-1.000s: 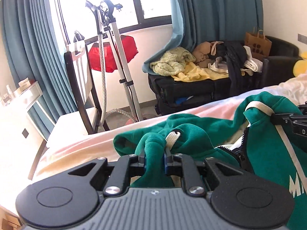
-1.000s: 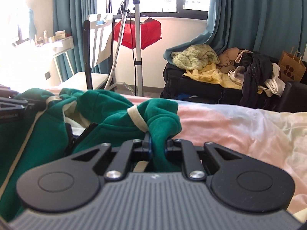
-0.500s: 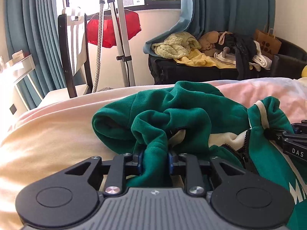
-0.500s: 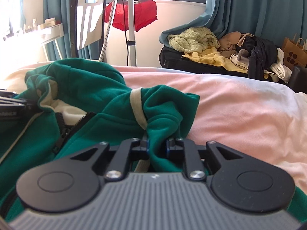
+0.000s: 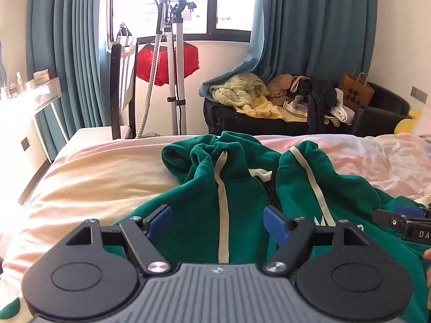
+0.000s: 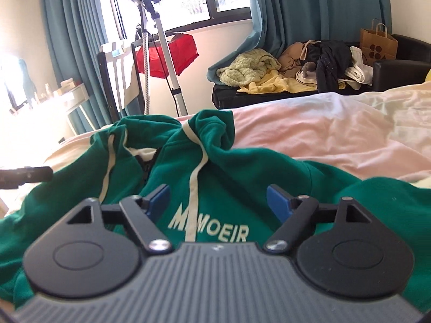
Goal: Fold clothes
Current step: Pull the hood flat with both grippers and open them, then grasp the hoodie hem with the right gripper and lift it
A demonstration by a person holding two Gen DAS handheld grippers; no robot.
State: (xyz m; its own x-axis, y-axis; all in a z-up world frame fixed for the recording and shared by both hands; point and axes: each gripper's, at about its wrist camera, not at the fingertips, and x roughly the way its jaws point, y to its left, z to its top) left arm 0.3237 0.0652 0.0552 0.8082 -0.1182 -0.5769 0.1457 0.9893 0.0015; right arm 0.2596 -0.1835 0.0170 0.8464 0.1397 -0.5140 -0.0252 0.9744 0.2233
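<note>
Both our hand-held grippers have let go of the green hoodie point(image 5: 237, 188) since a second ago: the left hand-held gripper point(image 5: 218, 220) and right hand-held gripper point(image 6: 218, 202) are opening, blue pads spread clear above the cloth. Beyond them the hoodie lies crumpled on the bed point(image 6: 323, 134), and far off a suitcase point(image 5: 256, 123) holds heaped clothes.

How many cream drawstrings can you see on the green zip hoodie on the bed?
2. One cream drawstring runs down the left half of the green zip hoodie, between the left gripper's opening jaws; the other runs down the right half, beside the zip.
</note>
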